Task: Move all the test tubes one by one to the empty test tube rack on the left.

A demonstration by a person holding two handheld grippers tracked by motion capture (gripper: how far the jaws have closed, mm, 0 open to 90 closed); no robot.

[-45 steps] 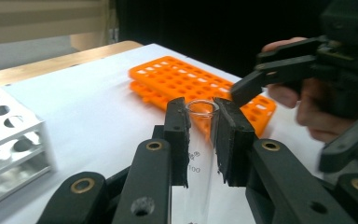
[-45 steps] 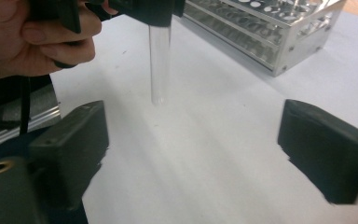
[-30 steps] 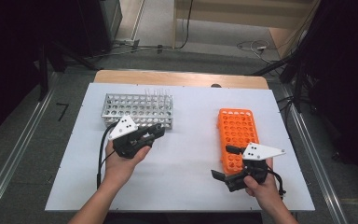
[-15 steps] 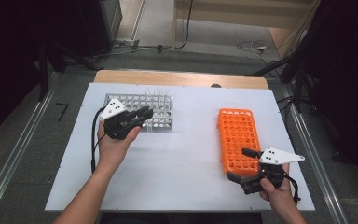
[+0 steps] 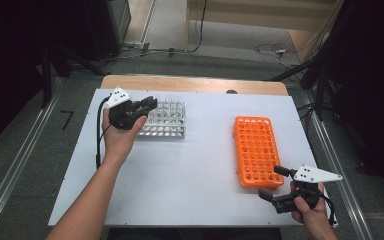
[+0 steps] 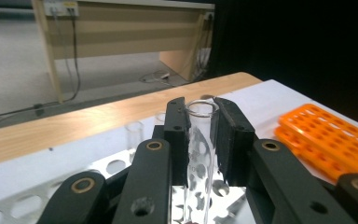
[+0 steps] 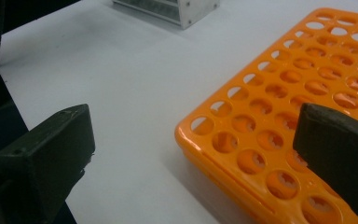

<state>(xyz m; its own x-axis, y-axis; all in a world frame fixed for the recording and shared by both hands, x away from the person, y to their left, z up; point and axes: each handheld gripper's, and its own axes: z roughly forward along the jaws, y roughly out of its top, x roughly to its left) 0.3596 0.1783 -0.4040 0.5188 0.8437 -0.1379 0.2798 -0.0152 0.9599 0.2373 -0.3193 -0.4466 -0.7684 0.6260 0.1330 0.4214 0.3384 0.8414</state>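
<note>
My left gripper straddles a clear glass test tube standing upright in the perforated silver metal rack at the far left of the white table. Its jaws sit narrowly apart, one on each side of the tube just below the rim; whether the pads press the glass, I cannot tell. The position suits lifting the tube straight up out of its hole. A few more clear tubes stand in the rack behind it; most holes look empty.

My right gripper hangs wide open, holding nothing, just beside the near corner of the orange plastic many-holed rack, probably ready to steady it. Every orange hole in view is empty, so it is the likely destination.
</note>
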